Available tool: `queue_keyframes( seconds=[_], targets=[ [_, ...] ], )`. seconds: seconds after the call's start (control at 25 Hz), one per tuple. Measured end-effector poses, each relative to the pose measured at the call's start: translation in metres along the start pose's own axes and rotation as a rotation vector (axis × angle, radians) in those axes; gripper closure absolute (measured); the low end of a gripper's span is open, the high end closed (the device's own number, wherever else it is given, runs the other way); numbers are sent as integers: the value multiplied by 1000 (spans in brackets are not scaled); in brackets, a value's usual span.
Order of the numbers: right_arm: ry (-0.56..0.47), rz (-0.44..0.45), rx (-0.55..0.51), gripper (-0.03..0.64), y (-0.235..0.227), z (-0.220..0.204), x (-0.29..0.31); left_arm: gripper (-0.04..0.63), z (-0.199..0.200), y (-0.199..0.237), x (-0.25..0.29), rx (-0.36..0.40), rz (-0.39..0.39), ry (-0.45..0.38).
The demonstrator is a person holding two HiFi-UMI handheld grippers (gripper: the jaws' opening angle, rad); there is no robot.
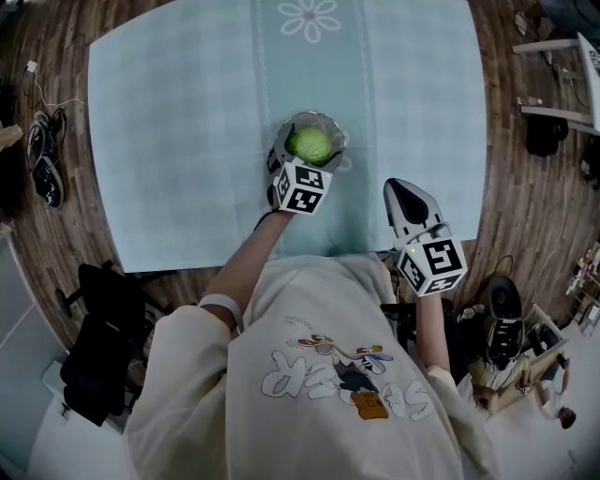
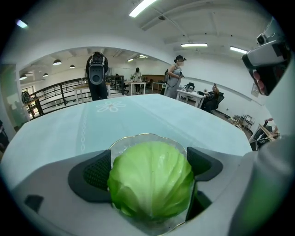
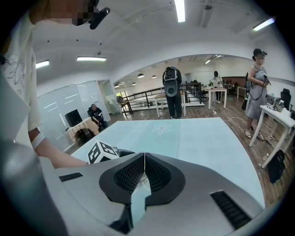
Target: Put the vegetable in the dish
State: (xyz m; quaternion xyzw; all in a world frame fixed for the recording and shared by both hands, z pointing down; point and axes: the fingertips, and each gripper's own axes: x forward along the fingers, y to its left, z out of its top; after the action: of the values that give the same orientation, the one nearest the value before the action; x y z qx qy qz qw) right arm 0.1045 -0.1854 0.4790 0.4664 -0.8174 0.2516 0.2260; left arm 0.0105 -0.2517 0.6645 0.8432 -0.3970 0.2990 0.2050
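Observation:
A round green cabbage (image 2: 151, 184) sits in a clear glass dish (image 2: 138, 137) with a scalloped rim, on the pale teal tablecloth (image 1: 169, 141). My left gripper (image 2: 150, 168) reaches over the dish, and its dark pads press the cabbage from both sides. The head view shows the cabbage (image 1: 312, 145) inside the dish (image 1: 315, 116) near the table's middle, with the left gripper (image 1: 310, 142) around it. Nearer the front edge, to the right, my right gripper (image 1: 400, 187) hovers shut and empty; its pads (image 3: 156, 173) meet.
The tablecloth carries a daisy print (image 1: 309, 19) at the far side. Shoes (image 1: 42, 159) and cables lie on the wooden floor at left, a white desk (image 1: 562, 75) stands at right. People stand far off in the room.

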Motion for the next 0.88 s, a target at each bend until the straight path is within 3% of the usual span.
queue_keyframes(
  seconds=[0.2, 0.56, 0.88],
  targets=[
    [-3, -1, 0, 594, -2, 0, -1, 69, -3, -3, 5, 38, 9, 32],
    [-19, -1, -9, 594, 2, 2, -6, 71, 9, 0, -8, 50, 14, -22],
    [-34, 6, -23, 594, 8, 5, -12, 122, 18, -4, -28, 60, 9, -56]
  ],
)
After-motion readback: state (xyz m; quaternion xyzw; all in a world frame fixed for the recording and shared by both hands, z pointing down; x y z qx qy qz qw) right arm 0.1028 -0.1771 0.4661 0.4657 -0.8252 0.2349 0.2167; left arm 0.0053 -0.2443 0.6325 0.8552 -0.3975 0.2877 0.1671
